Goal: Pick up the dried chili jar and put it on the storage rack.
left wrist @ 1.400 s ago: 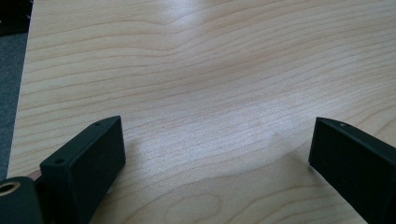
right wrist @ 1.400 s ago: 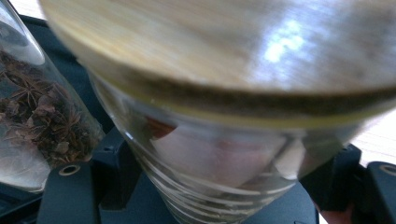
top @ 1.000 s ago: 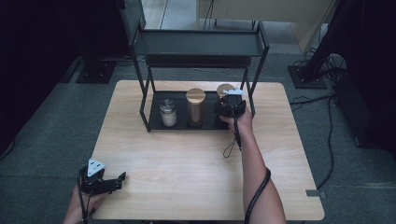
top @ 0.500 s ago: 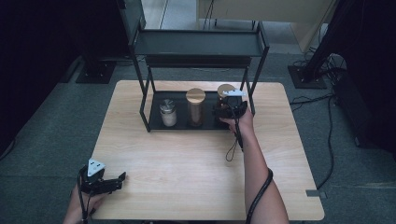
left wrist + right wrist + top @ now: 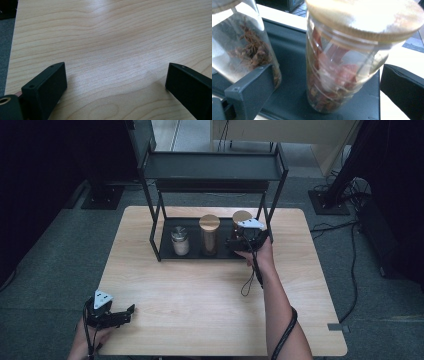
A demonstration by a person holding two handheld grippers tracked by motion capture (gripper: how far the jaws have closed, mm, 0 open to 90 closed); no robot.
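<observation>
Right gripper: the right gripper (image 5: 243, 241) is at the right end of the lower tray of the black metal two-tier rack (image 5: 212, 167). Its jaws have just been opening and now stand wide, one on each side of a jar, pads clear of the glass; nothing is held.
Jar between the jaws: the clear glass jar with a round wooden lid and reddish pieces inside (image 5: 342, 65) stands upright on the rack's dark tray, rightmost of three.
Neighbouring jar: the tall glass jar with a wooden lid holding star anise (image 5: 249, 50) stands just beside it, in the middle of the tray.
Third jar: the short glass jar with a metal lid and pale contents (image 5: 179, 240) is at the left of the tray.
Left gripper: the left gripper (image 5: 122, 315) is low over the near left corner of the light wooden table (image 5: 200, 295), jaws wide apart, empty.
</observation>
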